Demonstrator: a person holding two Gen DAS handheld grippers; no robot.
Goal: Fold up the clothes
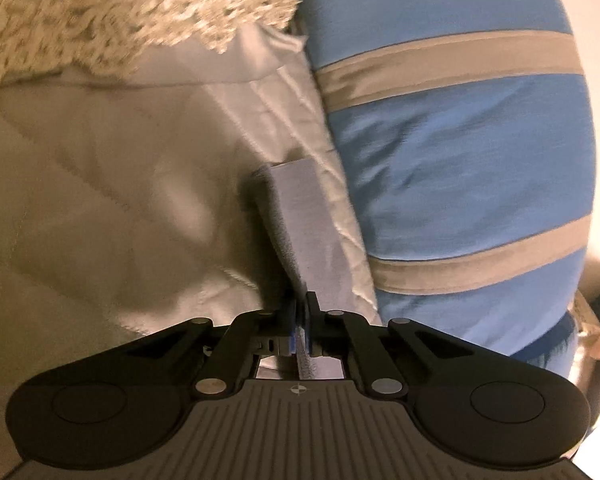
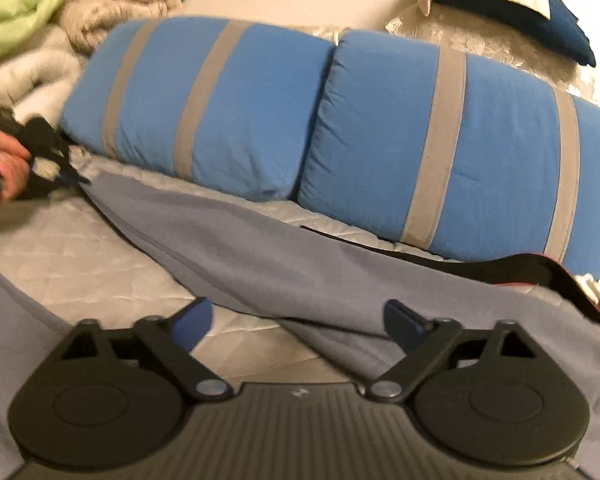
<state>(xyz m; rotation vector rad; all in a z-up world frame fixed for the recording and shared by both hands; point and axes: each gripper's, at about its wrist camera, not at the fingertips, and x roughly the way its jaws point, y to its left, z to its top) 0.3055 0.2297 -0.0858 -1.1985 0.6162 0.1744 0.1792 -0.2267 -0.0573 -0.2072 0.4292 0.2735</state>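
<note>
- Left gripper: pads pressed together, pinching a narrow end of the grey garment. Prob. so that end can be lifted and carried over for the fold.
- In the right wrist view that same gripper sits at the far left, a hand on it, the grey cloth running out from its tip.
- Right gripper: fingers spread wide, nothing btwn them. It hovers over the near edge of the garment, prob. lining up a 2nd grip so the cloth stays taut.
- Garment lies flat on the quilted white cover, just in front of the blue pillows, its far edge near them.
- Dark cloth w/ red edge lies by the right-hand pillow; can't tell if it's part of the garment.
- Counts: 2 blue pillows, each w/ 2 grey stripes; 2 grippers; 1 grey garment; 1 pile of unfolded clothes left of the pillows, incl. 1 green piece.
- Task looks early: no fold visible yet.
</note>
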